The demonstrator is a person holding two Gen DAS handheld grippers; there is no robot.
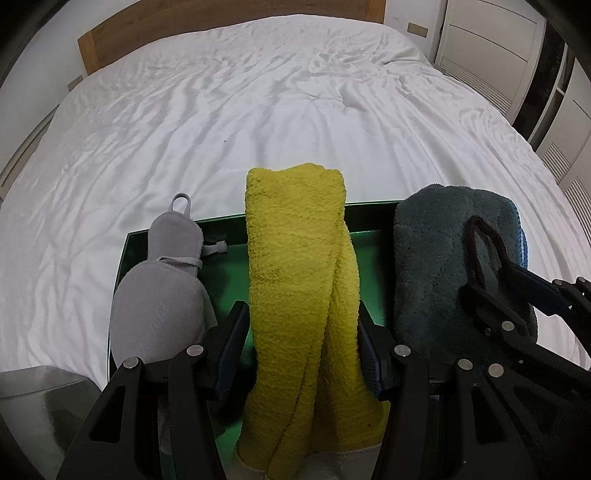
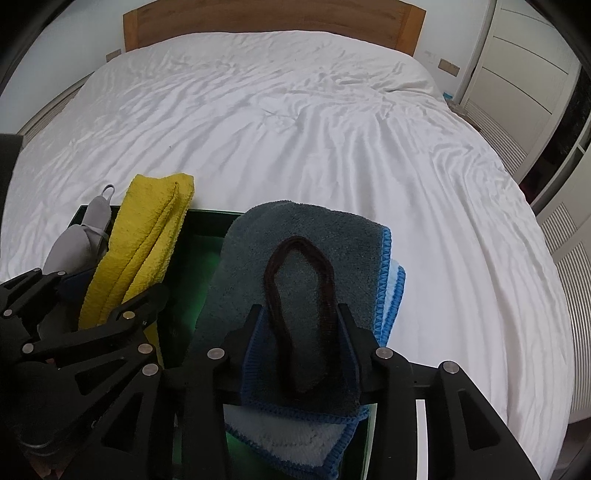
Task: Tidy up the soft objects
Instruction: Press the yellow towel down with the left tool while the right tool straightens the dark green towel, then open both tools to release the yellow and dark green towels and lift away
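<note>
a green tray (image 1: 127, 243) is sitting on the near part of a bed covered by a wrinkled white sheet (image 1: 258, 122), and three soft things are lying side by side in it, running away from the cameras. the left gripper (image 1: 301, 341) is pinching the folded yellow towel (image 1: 299, 258) at its near half, one blue-padded finger pressing against each side of the roll, while the towel's far end is poking over the tray's far rim. just to the left of it a grey pouch (image 1: 162, 295) with a small loop at its far end is lying in the tray, touching the left finger's outer side. on the other side, the right gripper (image 2: 299, 332) is sitting with its fingers spread around the near end of a dark hair band (image 2: 299, 295), which is lying on top of a folded teal cloth (image 2: 251, 266) with blue stitched edging; whether the pads are actually pressing the band is hard to tell. a wooden headboard (image 2: 273, 18) is standing at the far end of the bed.
</note>
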